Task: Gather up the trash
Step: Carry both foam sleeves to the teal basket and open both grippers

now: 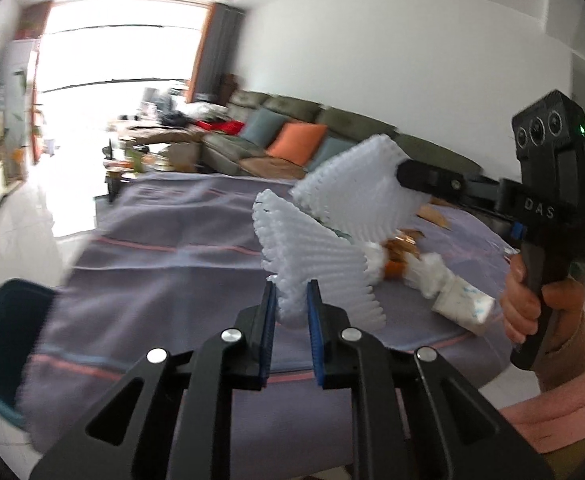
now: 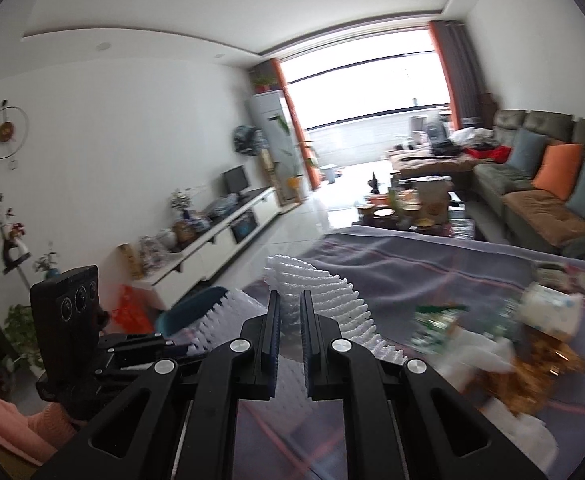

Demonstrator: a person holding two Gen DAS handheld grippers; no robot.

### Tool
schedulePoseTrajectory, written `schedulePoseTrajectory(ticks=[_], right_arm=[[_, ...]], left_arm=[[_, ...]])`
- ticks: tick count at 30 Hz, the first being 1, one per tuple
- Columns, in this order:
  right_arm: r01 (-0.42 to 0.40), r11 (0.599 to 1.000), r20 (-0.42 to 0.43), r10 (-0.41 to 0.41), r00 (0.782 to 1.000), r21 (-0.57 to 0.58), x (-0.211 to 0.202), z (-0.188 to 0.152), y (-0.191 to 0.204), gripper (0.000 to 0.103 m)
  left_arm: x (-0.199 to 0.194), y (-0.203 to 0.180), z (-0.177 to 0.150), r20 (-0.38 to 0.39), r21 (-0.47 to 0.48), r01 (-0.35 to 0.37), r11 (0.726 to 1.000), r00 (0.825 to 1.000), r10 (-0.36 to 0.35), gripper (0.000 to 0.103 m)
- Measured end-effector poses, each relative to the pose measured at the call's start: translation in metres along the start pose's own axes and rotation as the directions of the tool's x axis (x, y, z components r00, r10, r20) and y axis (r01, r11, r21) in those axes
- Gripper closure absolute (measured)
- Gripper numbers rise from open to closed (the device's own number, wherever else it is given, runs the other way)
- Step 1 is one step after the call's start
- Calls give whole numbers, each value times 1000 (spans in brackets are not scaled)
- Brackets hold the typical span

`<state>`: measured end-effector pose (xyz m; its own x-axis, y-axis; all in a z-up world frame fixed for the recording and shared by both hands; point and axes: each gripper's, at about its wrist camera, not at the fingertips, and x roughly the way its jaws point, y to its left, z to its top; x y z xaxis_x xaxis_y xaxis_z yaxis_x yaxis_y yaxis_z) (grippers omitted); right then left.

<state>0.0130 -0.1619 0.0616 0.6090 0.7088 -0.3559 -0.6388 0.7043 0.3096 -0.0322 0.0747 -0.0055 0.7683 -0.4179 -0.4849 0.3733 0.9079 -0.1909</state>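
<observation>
Now we pinch one white foam net (image 1: pixel 316 264) in our left gripper (image 1: pixel 292 292) and a second foam net (image 2: pixel 324 300) in our right gripper (image 2: pixel 290 304), both lifted above the grey blanket (image 1: pixel 164 232), with more trash (image 2: pixel 532 340) lying beside them.

In your left wrist view, one foam net (image 1: pixel 316 256) sits between the left gripper (image 1: pixel 292 292) pads at lower centre. A second foam net (image 1: pixel 356 192) is up and right of it, in the right gripper (image 1: pixel 402 174). Both are above the table (image 1: pixel 164 240). The trash pile (image 1: pixel 424 268) lies on it at right, the bin (image 1: pixel 0 328) at lower left, the sofa (image 1: pixel 292 128) behind.
</observation>
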Motion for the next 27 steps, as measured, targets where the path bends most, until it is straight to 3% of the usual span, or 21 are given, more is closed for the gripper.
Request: schedulePoseTrajectory(ticks=[6,12,22,27], right_arm=[[-162,987,-35,162,986,3,49,15,28,93],[-304,953,-106,303,947,10,110,25,61,93],[-438,896,-225,442,868,70,194,28,99,93],[-460,881,-272,473,838,113,229,19,109,93]], left_arm=[[-36,55,-1,32,-81,-194,978,980,197,86],[-63,111,-5,16,-178,-368,912,926,377,86],[-82,189,-18,-41,-278,-538,796,835,549,86],[-80,213,-24,-90,-299,-578,759,809,581,85]])
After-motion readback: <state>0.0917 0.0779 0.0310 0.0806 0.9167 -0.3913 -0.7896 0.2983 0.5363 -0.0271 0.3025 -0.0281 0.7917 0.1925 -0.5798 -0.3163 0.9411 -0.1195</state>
